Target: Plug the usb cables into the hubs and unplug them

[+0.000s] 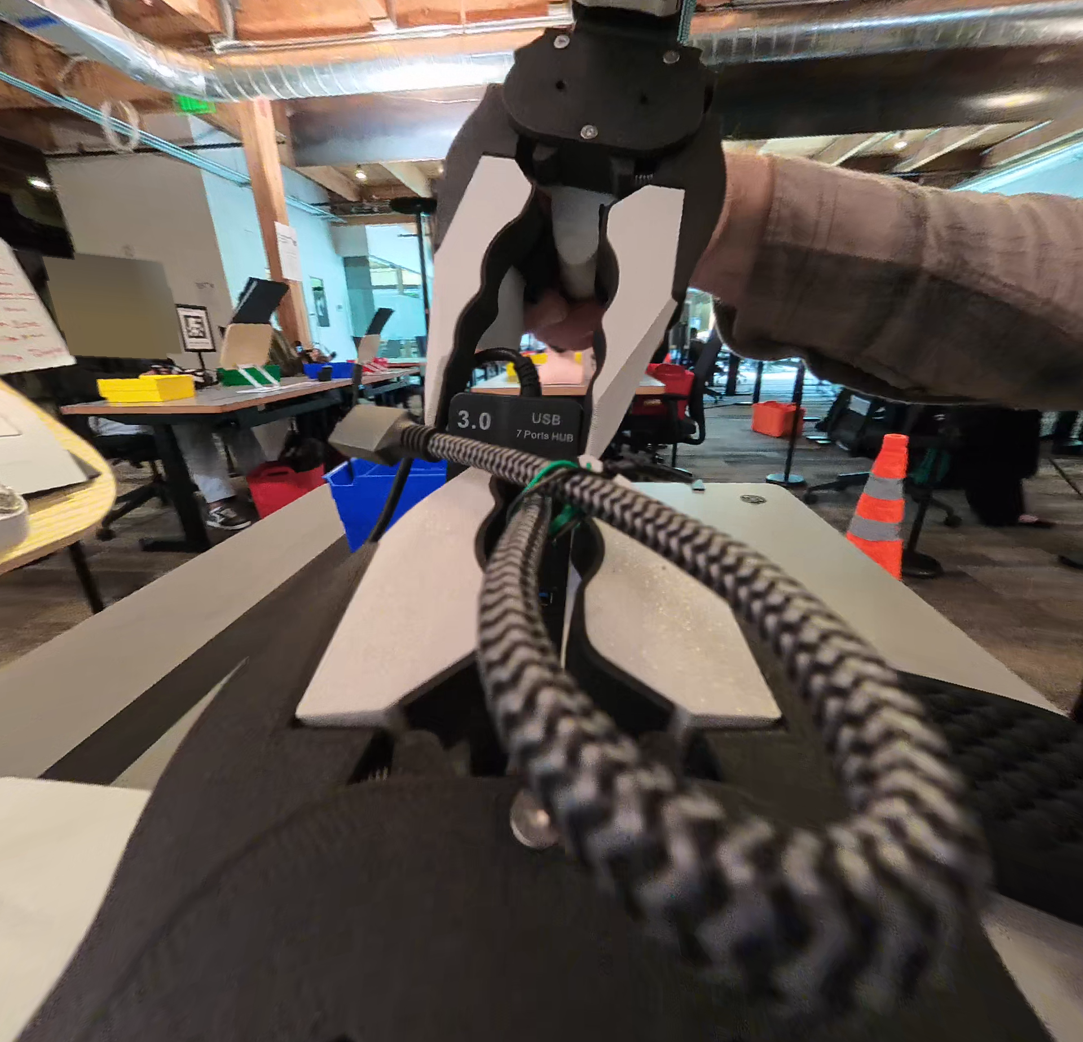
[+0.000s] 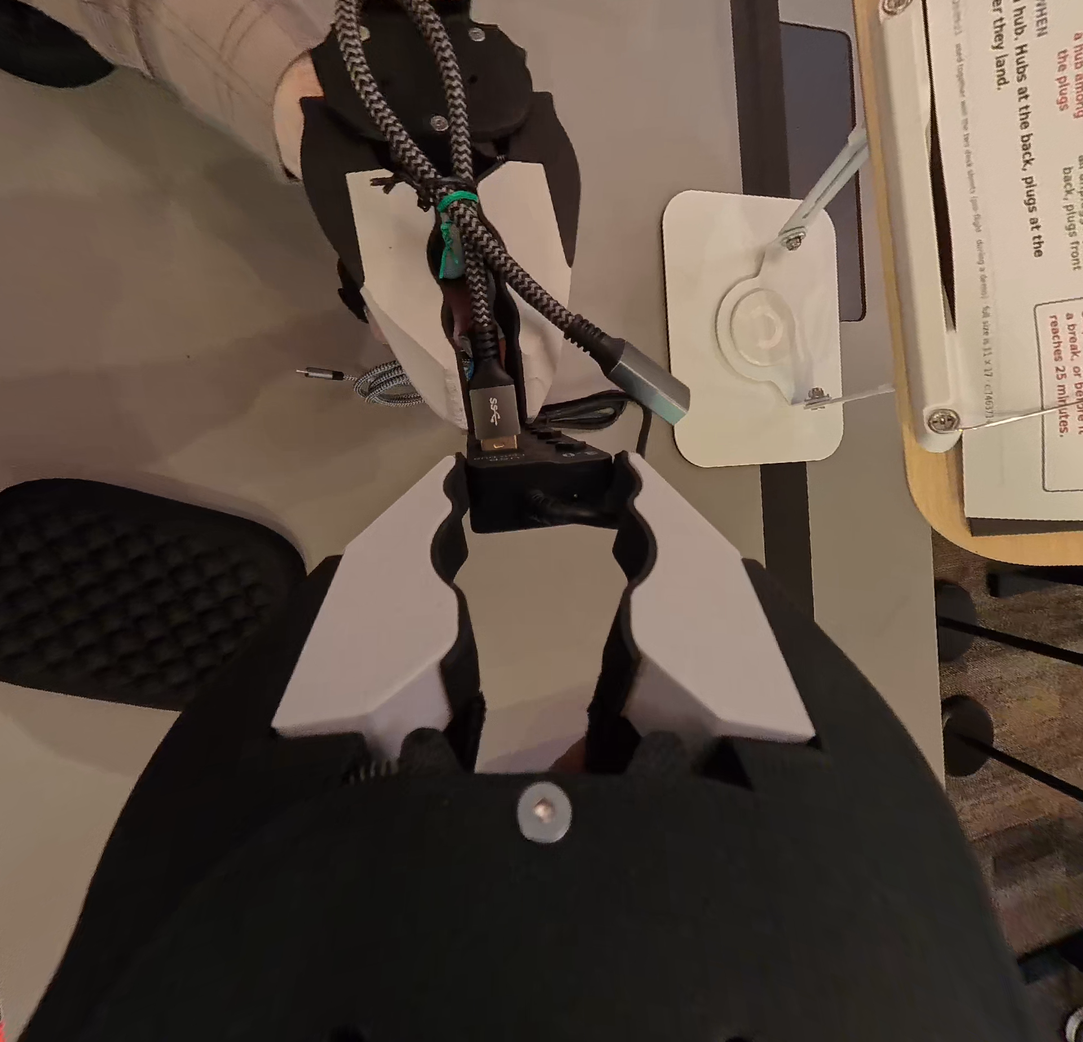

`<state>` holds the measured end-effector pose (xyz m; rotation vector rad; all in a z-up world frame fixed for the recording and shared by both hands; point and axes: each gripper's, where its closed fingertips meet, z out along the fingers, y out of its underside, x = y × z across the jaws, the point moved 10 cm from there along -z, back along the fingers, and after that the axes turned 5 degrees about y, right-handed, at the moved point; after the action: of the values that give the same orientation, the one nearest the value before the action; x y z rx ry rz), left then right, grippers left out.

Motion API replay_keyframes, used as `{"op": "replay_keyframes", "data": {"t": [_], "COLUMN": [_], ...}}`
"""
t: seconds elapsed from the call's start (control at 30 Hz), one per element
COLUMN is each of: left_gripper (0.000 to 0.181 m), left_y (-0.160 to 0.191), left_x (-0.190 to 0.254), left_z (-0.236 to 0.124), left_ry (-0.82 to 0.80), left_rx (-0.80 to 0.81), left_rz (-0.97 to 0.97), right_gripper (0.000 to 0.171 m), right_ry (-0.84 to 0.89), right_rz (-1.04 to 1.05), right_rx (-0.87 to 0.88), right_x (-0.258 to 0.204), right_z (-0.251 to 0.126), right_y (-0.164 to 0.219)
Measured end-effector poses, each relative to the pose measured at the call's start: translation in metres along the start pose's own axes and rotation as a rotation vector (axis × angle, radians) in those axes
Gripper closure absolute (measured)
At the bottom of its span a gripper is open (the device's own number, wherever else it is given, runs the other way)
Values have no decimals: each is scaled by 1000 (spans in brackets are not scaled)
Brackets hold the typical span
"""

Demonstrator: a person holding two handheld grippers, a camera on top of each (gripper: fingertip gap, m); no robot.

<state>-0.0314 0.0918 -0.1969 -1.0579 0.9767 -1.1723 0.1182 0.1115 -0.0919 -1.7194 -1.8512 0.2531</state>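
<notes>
Left wrist view: the left gripper has its two white fingers drawn close together around the braided black-and-grey USB cable, which runs out between them and loops back over the gripper body toward the camera. A green tie binds the cable strands just past the fingertips. One grey metal plug at a free end of the cable sticks out to the left of the tips, pointing left and slightly up. Straight ahead, touching distance from the tips, sits the black USB hub, its printed end face turned to the camera; it bears white lettering. The right gripper comes down from above, its fingers on either side of the hub. A sleeve reaches in from the right.

Right wrist view: the right gripper is partly open, its fingertips pressed on the two sides of the hub, which lies crosswise between them on the grey table. The left gripper faces in from above, closed on a dark plug marked with a small symbol; the plug's long axis points straight down at the hub's top face, its gold tip just meeting a port. The free grey plug angles away to the lower right. A printed sheet on a stand lies far right.
</notes>
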Motion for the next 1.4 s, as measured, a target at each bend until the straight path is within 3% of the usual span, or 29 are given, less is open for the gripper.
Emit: {"op": "replay_keyframes", "data": {"t": [0.23, 0.63, 0.83, 1.1, 1.4], "left_gripper": [164, 163, 164, 164, 163], "left_y": [0, 6, 4, -1, -8], "left_x": [-4, 4, 2, -1, 6], "left_z": [-5, 2, -1, -5, -3], "left_ry": [98, -62, 73, 110, 34], "left_rx": [11, 36, 93, 151, 65], "left_rz": [-29, 26, -65, -145, 31], "right_gripper": [124, 125, 125, 124, 125], "right_ry": [-29, 19, -31, -53, -32], "right_rz": [-27, 25, 9, -10, 20], "right_rx": [19, 6, 76, 64, 59], "right_x": [-4, 0, -4, -1, -3], "right_z": [1, 0, -6, -9, -11], "right_y": [-6, -3, -12, -21, -18]}}
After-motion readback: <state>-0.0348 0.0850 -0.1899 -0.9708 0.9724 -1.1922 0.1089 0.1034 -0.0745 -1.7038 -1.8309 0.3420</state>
